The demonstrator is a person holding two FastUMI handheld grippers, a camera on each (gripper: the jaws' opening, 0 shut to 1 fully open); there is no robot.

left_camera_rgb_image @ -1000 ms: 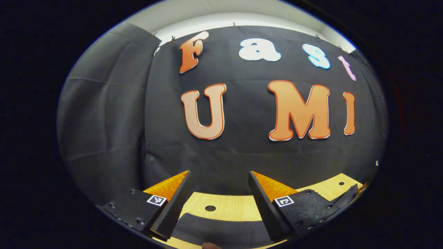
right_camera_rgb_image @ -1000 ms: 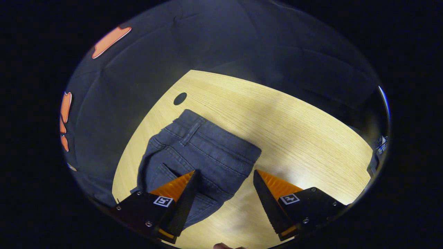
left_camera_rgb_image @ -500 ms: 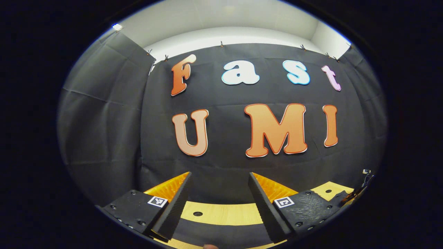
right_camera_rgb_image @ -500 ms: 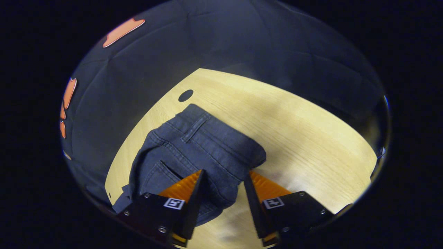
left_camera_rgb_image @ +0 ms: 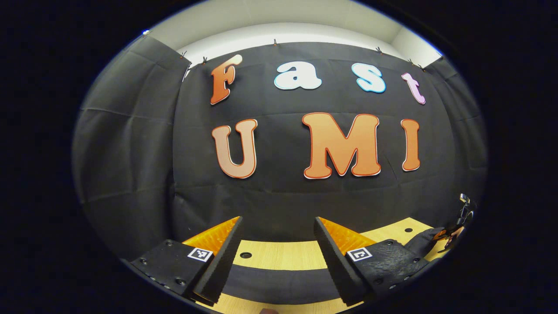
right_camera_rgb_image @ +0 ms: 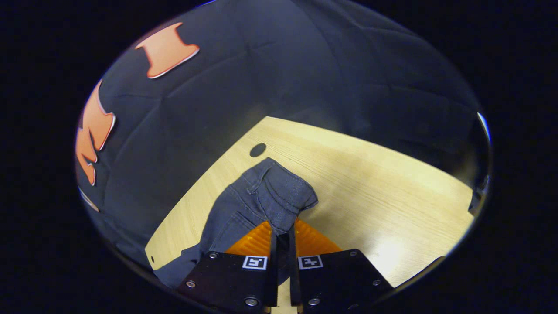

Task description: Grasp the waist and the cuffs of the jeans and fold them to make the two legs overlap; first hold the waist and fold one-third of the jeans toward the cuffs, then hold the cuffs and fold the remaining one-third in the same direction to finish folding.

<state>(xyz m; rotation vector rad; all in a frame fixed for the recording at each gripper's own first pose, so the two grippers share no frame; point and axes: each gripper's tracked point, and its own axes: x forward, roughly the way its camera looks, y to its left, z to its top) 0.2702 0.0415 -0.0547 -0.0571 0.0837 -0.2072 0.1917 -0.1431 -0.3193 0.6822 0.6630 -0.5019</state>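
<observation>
In the right gripper view the dark blue jeans [right_camera_rgb_image: 261, 196] lie on the light wooden table [right_camera_rgb_image: 383, 187], waist end toward the far left near a round hole. My right gripper [right_camera_rgb_image: 282, 233] is shut on the waist edge, and the denim bunches up and lifts between its fingers. In the left gripper view my left gripper [left_camera_rgb_image: 277, 231] is open and level with the booth wall, holding nothing; a dark strip of the jeans [left_camera_rgb_image: 279, 279] lies on the table [left_camera_rgb_image: 283, 255] below and between its fingers. At the far right the other gripper [left_camera_rgb_image: 455, 226] grips a corner of denim.
A round hole [right_camera_rgb_image: 257, 150] in the tabletop sits just beyond the waist; the same kind of hole [left_camera_rgb_image: 245, 254] shows in the left gripper view. Black cloth walls close the table on the far sides. Bare wood stretches to the right of the jeans.
My right gripper has closed from open onto the waist edge and raised it, bunching the denim. My left gripper stayed open, its view shifting only slightly.
</observation>
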